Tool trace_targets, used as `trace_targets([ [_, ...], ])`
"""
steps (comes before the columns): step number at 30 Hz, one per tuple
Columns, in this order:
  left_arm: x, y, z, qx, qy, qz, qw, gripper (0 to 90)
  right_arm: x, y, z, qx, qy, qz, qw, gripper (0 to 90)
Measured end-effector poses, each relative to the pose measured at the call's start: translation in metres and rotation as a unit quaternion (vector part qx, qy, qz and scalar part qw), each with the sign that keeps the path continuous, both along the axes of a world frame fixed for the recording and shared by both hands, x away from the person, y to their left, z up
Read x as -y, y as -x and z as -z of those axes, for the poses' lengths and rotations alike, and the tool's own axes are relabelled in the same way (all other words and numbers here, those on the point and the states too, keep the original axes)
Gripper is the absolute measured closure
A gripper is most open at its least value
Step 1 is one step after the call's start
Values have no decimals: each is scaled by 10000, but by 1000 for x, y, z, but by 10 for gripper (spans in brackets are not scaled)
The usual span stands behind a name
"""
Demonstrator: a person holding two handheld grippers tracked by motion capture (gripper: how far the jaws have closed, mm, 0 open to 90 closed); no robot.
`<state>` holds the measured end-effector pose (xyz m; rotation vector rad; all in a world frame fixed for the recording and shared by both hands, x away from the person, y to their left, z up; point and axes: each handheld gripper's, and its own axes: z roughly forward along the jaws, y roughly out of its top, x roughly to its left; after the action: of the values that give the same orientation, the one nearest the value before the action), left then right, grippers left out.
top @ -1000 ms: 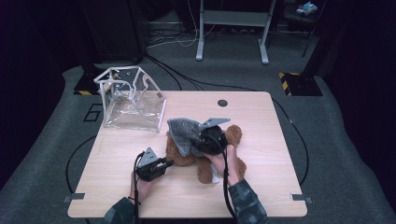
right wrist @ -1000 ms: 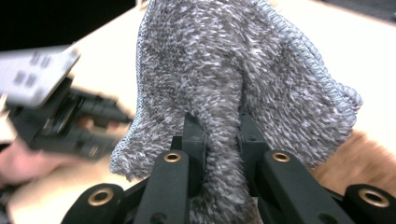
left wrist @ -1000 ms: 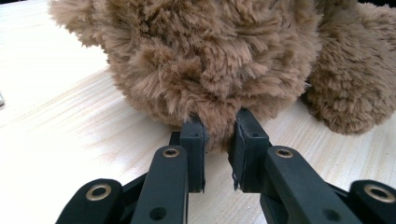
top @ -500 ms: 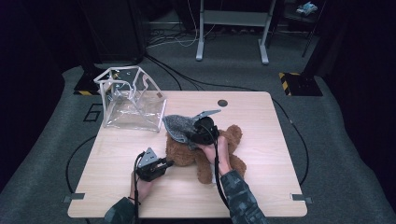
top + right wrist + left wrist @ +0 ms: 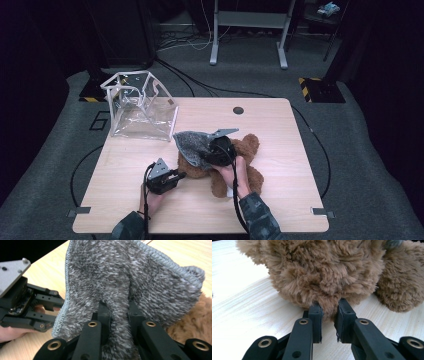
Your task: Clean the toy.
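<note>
- Left gripper (image 5: 176,175) pinches the fur of the bear (image 5: 240,160), which lies on the table (image 5: 280,125).
- Right gripper (image 5: 117,312) clamps the grey cloth (image 5: 192,142) draped over the bear.

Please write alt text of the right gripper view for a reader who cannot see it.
The right gripper pinches a fold of a grey fleece cloth between its black jaws, above a brown plush toy. At left, the left gripper rests over the wooden table.

Cloth (image 5: 192,142) atop plush bear (image 5: 240,165) mid-table (image 5: 280,210); clear bag (image 5: 140,107) behind-left at table's corner.
</note>
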<state>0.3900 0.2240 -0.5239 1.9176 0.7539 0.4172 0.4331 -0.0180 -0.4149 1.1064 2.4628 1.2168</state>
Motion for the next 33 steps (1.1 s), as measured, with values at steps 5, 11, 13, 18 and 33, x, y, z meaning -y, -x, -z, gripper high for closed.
trace_targets([
  [5,0,0,0,-41,4,-21,10000,767,2,3,6,-2,-39,-20,10000,779],
  [11,1,0,0,-71,30,-33,10000,766,4,7,11,-52,-84,-9,10000,779],
  [13,1,0,0,-73,30,-32,10000,766,4,8,11,-74,-72,5,9999,779],
  [18,1,0,0,-76,37,-29,10000,765,4,10,13,-78,-80,-16,9999,778],
  [33,0,0,0,-90,51,-32,9999,765,-3,26,33,-278,147,-239,9992,783],
])
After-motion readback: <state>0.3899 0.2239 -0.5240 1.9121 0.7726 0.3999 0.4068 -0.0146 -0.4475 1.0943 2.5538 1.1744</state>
